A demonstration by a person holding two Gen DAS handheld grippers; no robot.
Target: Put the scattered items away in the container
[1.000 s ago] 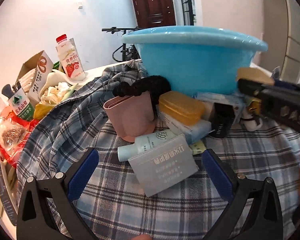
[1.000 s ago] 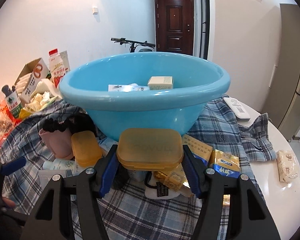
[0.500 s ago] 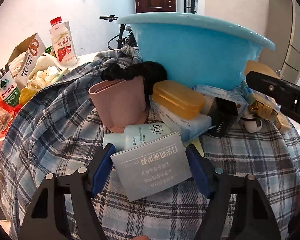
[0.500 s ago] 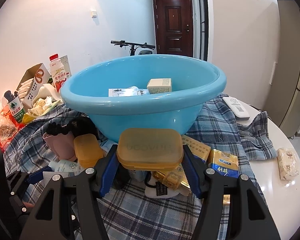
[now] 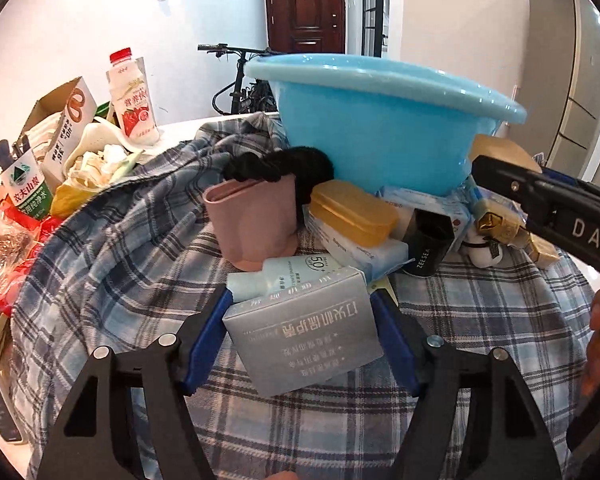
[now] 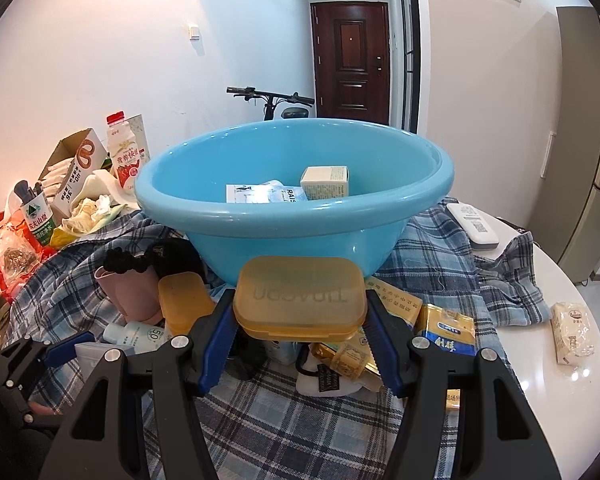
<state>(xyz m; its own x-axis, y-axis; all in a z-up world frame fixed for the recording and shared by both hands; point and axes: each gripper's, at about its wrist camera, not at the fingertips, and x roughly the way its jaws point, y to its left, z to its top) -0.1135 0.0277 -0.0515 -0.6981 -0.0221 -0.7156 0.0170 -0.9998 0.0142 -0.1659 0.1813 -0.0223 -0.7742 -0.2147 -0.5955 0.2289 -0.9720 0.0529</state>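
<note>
Claw status, left: the left claw (image 5: 300, 320) has just been closing, and its blue pads (image 5: 208, 332) now press both sides of a grey carton (image 5: 304, 332) with inverted printed text. The carton sits tilted just above the plaid cloth (image 5: 120, 260) that covers the worktop (image 6: 540, 380). A pale sunscreen bottle (image 5: 284, 276) lies directly behind the carton, touching it.

Claw status, right: the right claw (image 6: 300, 320) is clamped on an amber lidded case (image 6: 300, 300), held level in front of the blue basin (image 6: 292, 216) and below its rim. The case is outside the basin.

Basin contents: one small cream box (image 6: 325, 182) and a flat white-and-blue packet (image 6: 266, 194).

Items on the cloth in front of the basin:
- a pink cup (image 5: 252, 220) with a black braided band (image 5: 276, 164) draped over its rim;
- a second amber case (image 5: 352, 212) resting on a white box (image 5: 360, 248);
- a black ZEESEA container (image 5: 428, 248);
- yellow packets (image 6: 444, 328), right of the held case in the right wrist view.

Items off the cloth: a white remote (image 6: 472, 226) and a wrapped pale packet (image 6: 572, 332) lie on the bare worktop on the right side of the right wrist view. A red-capped drink bottle (image 5: 132, 100), an open cardboard box (image 5: 60, 120) and a green-labelled bottle (image 5: 26, 192) stand on the left side of the left wrist view.
</note>
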